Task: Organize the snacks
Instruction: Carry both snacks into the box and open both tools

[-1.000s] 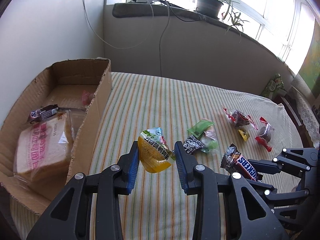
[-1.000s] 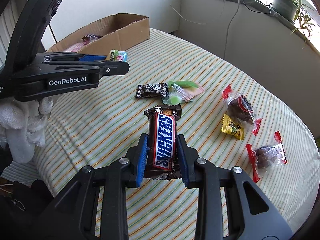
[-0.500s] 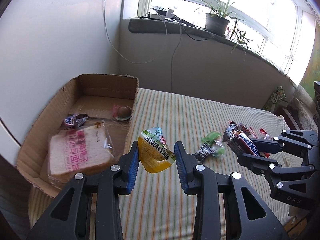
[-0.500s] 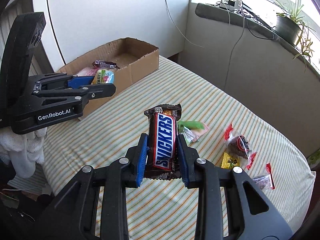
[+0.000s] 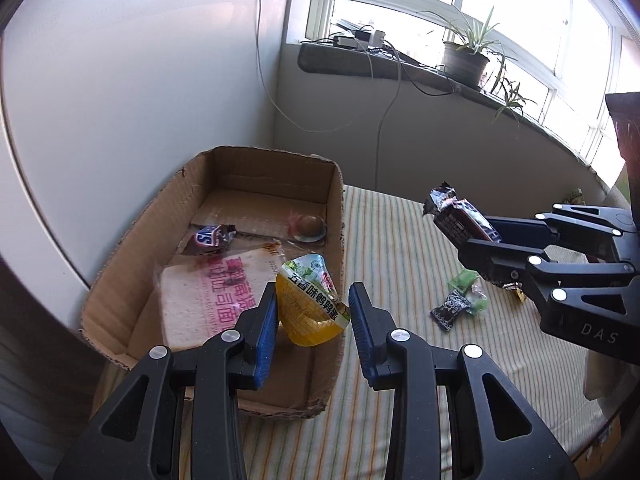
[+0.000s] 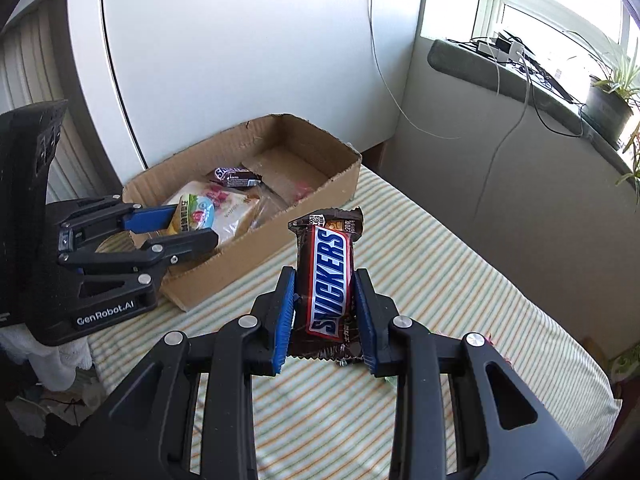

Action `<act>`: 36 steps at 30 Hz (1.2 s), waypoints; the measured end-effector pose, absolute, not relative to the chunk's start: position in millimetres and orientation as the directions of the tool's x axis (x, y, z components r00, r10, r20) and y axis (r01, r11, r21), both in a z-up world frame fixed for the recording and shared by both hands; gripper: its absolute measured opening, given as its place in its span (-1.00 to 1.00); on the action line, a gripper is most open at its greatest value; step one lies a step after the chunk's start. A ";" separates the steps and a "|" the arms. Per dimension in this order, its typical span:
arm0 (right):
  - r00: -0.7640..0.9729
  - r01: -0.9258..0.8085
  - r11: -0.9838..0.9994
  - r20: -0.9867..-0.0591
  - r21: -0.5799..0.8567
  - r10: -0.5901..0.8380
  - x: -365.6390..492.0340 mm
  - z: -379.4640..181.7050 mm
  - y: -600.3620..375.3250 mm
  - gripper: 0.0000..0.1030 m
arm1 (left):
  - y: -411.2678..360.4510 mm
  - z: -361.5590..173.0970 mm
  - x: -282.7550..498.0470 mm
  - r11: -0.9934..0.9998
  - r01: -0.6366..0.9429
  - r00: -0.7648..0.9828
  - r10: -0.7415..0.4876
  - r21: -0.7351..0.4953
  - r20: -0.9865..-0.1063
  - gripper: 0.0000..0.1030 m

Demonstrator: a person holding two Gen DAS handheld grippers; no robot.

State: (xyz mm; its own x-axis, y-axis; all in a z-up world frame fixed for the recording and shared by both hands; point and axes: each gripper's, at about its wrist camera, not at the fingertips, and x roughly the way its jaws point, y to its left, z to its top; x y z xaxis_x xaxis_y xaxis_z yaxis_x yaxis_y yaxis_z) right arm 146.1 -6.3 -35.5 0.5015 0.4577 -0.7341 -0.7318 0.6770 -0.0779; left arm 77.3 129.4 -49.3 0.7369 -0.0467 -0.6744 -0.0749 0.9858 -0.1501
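Striped tablecloth [image 5: 400,240] at frame right; cardboard box [image 5: 336,208] at centre left; left gripper [image 5: 314,316] clamped on jelly cup [image 5: 310,308] over box wall; right gripper [image 6: 324,304] clamped on Snickers bar [image 6: 328,280] short of box; risk of cup catching rim on release, landing outside.

- The box [image 5: 338,216] sits on the table [image 5: 400,232], at its left end, against the wall.
- In the box: bread [image 5: 200,304] at the near end, a small bar [image 5: 210,236] behind it, a round sweet [image 5: 308,226] farther back by the right wall.
- The left gripper [image 5: 313,314] holds a jelly cup [image 5: 310,304] above the box's near right part.
- The right gripper [image 6: 325,306] holds a Snickers [image 6: 328,280] above the table, right of the box.
- Loose sweets [image 5: 460,304] lie on the table, well right of the box.
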 end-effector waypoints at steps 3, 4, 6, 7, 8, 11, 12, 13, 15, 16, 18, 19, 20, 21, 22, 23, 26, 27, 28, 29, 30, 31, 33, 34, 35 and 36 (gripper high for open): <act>0.495 -0.743 0.664 -0.735 -0.082 0.463 153.2 -35.2 12.0 -0.42 | 136.2 -50.8 75.1 0.985 -0.085 0.736 -0.042 -0.154 -0.676 -0.36; 0.491 -0.747 0.660 -0.736 -0.082 0.465 155.4 -35.4 18.1 -0.42 | 138.5 -51.2 74.4 0.984 -0.087 0.735 -0.042 -0.156 -0.676 -0.36; 0.485 -0.754 0.652 -0.739 -0.082 0.467 160.1 -36.7 29.6 -0.42 | 142.6 -52.0 72.5 0.983 -0.091 0.735 -0.042 -0.160 -0.677 -0.36; 0.483 -0.756 0.649 -0.741 -0.083 0.468 162.6 -37.6 35.5 -0.42 | 144.3 -52.3 72.0 0.983 -0.092 0.735 -0.042 -0.161 -0.677 -0.36; 0.481 -0.758 0.647 -0.742 -0.084 0.467 165.3 -38.7 41.1 -0.42 | 145.6 -52.6 71.7 0.982 -0.093 0.734 -0.042 -0.162 -0.678 -0.36; 0.474 -0.762 0.642 -0.747 -0.083 0.466 173.6 -42.0 57.6 -0.42 | 146.7 -53.3 73.1 0.982 -0.096 0.733 -0.041 -0.162 -0.679 -0.36; 0.470 -0.764 0.641 -0.749 -0.080 0.466 175.6 -43.6 62.8 -0.42 | 147.2 -53.8 73.3 0.982 -0.096 0.733 -0.040 -0.161 -0.680 -0.36; 0.465 -0.766 0.638 -0.752 -0.077 0.467 178.4 -45.3 67.9 -0.42 | 147.5 -54.1 73.2 0.982 -0.097 0.732 -0.040 -0.162 -0.680 -0.36; 0.458 -0.768 0.637 -0.756 -0.072 0.467 184.1 -49.1 77.0 -0.42 | 148.6 -54.6 74.1 0.982 -0.097 0.730 -0.043 -0.165 -0.682 -0.36; 0.458 -0.767 0.637 -0.758 -0.074 0.464 186.7 -51.2 80.8 -0.42 | 149.0 -54.9 74.3 0.981 -0.096 0.730 -0.043 -0.166 -0.682 -0.36; 0.453 -0.769 0.635 -0.763 -0.073 0.461 191.4 -55.3 87.9 -0.42 | 149.9 -55.2 74.8 0.982 -0.095 0.729 -0.044 -0.166 -0.683 -0.36; 0.449 -0.770 0.635 -0.767 -0.071 0.459 193.8 -57.5 91.2 -0.42 | 150.6 -55.5 75.0 0.981 -0.096 0.729 -0.045 -0.167 -0.684 -0.36; 0.446 -0.770 0.634 -0.769 -0.069 0.458 196.0 -59.3 93.7 -0.42 | 151.0 -55.0 76.9 0.981 -0.097 0.728 -0.045 -0.168 -0.684 -0.36; 0.443 -0.770 0.634 -0.771 -0.067 0.457 198.4 -61.2 96.6 -0.42 | 151.7 -55.1 77.1 0.981 -0.099 0.728 -0.044 -0.168 -0.684 -0.36; 0.441 -0.770 0.635 -0.773 -0.065 0.456 200.9 -63.1 99.1 -0.42 | 153.0 -55.2 77.0 0.980 -0.100 0.728 -0.044 -0.170 -0.685 -0.36; 0.439 -0.770 0.635 -0.775 -0.063 0.454 203.4 -64.9 101.3 -0.42 | 154.3 -55.0 77.2 0.980 -0.101 0.727 -0.045 -0.172 -0.685 -0.36; 0.430 -0.768 0.638 -0.781 -0.053 0.453 209.0 -68.5 105.7 -0.42 | 154.8 -54.9 77.2 0.980 -0.101 0.726 -0.045 -0.171 -0.686 -0.35; 0.425 -0.769 0.638 -0.784 -0.048 0.453 210.6 -69.4 106.9 -0.42 | 155.6 -54.8 77.5 0.980 -0.102 0.727 -0.043 -0.170 -0.685 -0.34; 0.422 -0.769 0.638 -0.785 -0.045 0.454 211.3 -70.0 107.5 -0.42 | 155.9 -54.6 77.6 0.980 -0.105 0.727 -0.040 -0.169 -0.685 -0.31; 0.422 -0.768 0.639 -0.784 -0.044 0.454 212.0 -70.2 107.9 -0.42 | 155.5 -54.3 77.2 0.980 -0.107 0.728 -0.037 -0.166 -0.685 -0.30; 0.425 -0.767 0.640 -0.783 -0.044 0.455 212.2 -69.9 108.3 -0.42 | 155.6 -54.3 76.9 0.980 -0.109 0.728 -0.033 -0.164 -0.685 -0.24; 0.429 -0.766 0.641 -0.779 -0.045 0.457 212.2 -69.0 108.7 -0.42 | 156.0 -54.1 76.7 0.980 -0.114 0.728 -0.029 -0.163 -0.685 -0.23; 0.429 -0.766 0.642 -0.779 -0.044 0.458 213.0 -67.7 109.8 -0.41 | 156.6 -54.2 75.8 0.979 -0.122 0.728 -0.023 -0.163 -0.685 -0.22; 0.428 -0.766 0.641 -0.779 -0.044 0.459 212.6 -67.4 110.2 -0.36 | 156.5 -54.2 75.1 0.979 -0.123 0.729 -0.022 -0.163 -0.684 -0.21; 0.429 -0.766 0.641 -0.779 -0.046 0.457 212.1 -67.1 110.6 -0.29 | 156.5 -53.7 74.8 0.979 -0.124 0.728 -0.021 -0.162 -0.685 -0.16; 0.434 -0.765 0.642 -0.778 -0.051 0.455 211.4 -66.9 110.9 0.00 | 156.1 -53.2 74.0 0.979 -0.127 0.729 -0.018 -0.160 -0.684 0.02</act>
